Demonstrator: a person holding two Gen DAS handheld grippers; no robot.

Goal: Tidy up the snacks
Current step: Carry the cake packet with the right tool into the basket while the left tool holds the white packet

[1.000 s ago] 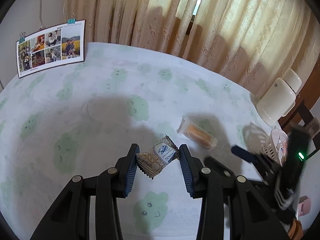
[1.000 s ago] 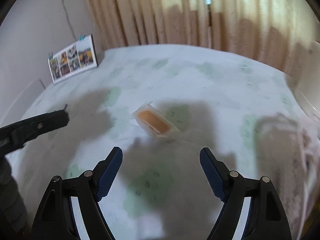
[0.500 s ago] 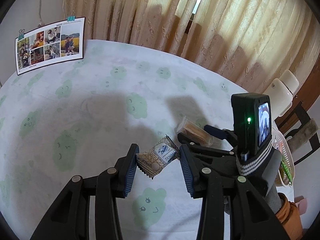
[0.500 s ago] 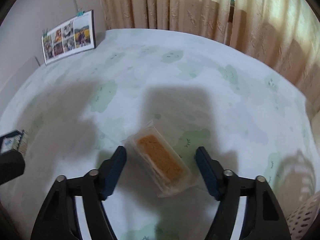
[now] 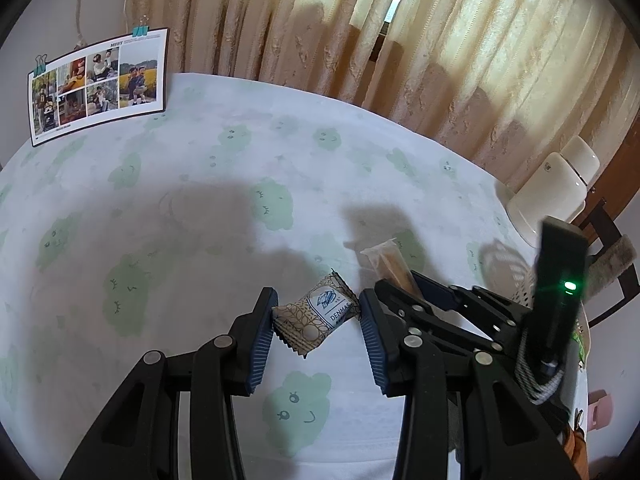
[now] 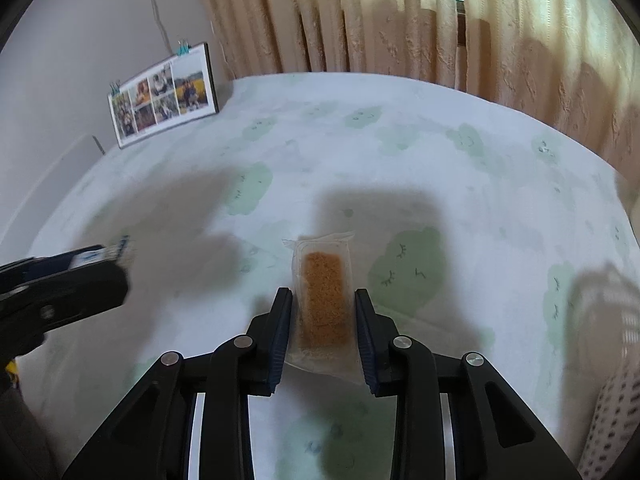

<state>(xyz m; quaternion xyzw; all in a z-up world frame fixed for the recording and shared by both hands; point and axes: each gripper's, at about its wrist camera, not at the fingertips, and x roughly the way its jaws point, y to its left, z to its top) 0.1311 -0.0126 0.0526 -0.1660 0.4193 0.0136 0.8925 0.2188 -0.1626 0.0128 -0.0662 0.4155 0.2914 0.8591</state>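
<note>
My left gripper [image 5: 316, 320] is shut on a small beige cookie packet [image 5: 316, 314] with a blue and white label, held just above the tablecloth. My right gripper [image 6: 323, 316] is shut on a clear wrapped orange cake bar [image 6: 323, 304], its pads against both long sides; the bar lies lengthwise between them. In the left wrist view the bar [image 5: 390, 262] sticks out past the right gripper [image 5: 412, 292], just right of my left fingers. In the right wrist view the left gripper [image 6: 60, 288] is at the left edge.
A white perforated basket [image 6: 616, 380] stands at the right edge of the table. A white appliance [image 5: 552, 188] stands beyond it near the curtains. A photo calendar [image 5: 96, 84] leans on the wall at the far left. The tablecloth [image 5: 200, 200] has green cloud prints.
My right gripper moved down and forward onto the cake bar and closed on it. My left gripper kept hold of the cookie packet and barely moved.
</note>
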